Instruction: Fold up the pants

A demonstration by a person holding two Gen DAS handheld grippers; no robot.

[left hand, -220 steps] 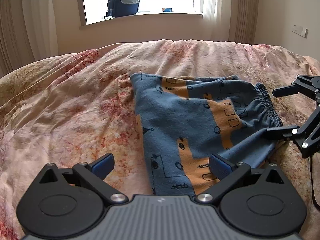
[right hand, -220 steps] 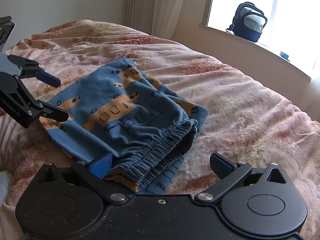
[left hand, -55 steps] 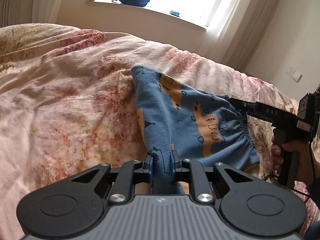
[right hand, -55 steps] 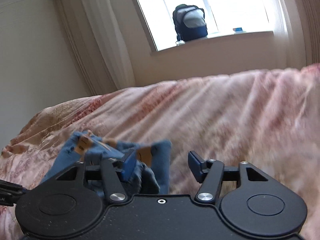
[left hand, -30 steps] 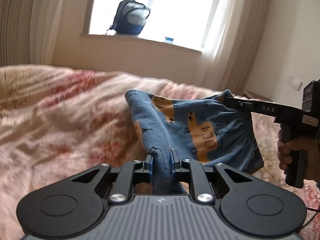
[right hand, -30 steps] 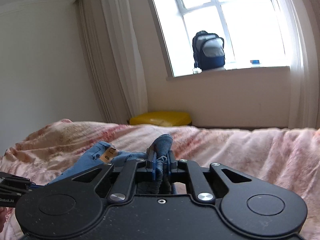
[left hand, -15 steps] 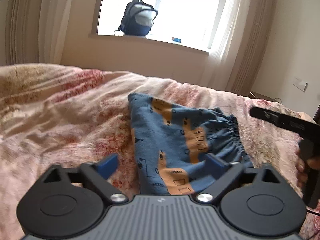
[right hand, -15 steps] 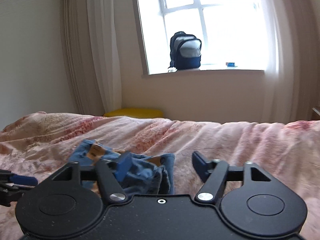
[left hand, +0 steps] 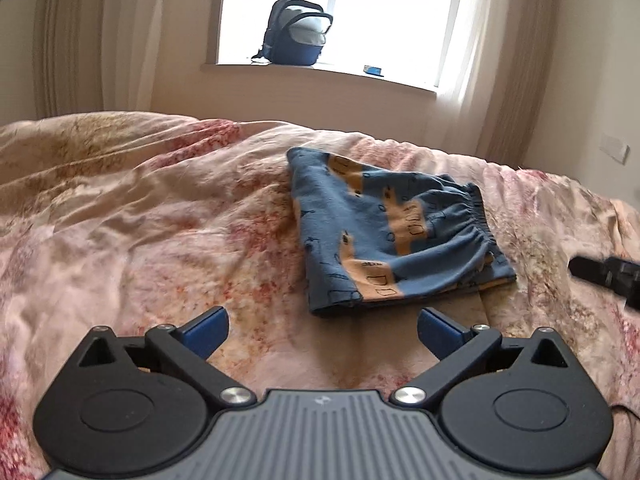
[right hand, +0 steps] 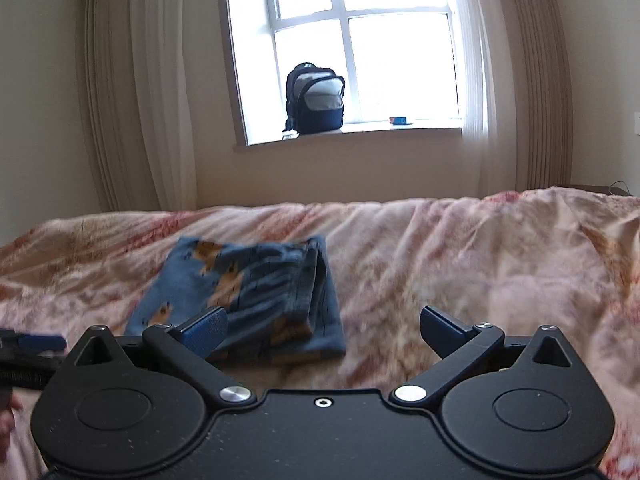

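Folded pants (left hand: 394, 236) lie on a floral bedspread (left hand: 160, 220); both tongs (left hand: 322, 326) (right hand: 323, 326) spread, empty.

no text, label, brand or number is readable anywhere in either view.

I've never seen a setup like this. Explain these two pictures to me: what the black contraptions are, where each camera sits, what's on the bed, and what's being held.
No robot here: a person holds a two-finger gripper in each hand, each with a camera looking along its fingers. One picture is from the left gripper, the other from the right gripper. Folded blue pants lie on the pink bedspread. Both grippers' jaws have just been opening and now stand open with nothing between them, so nothing is held. A backpack sits on the windowsill.
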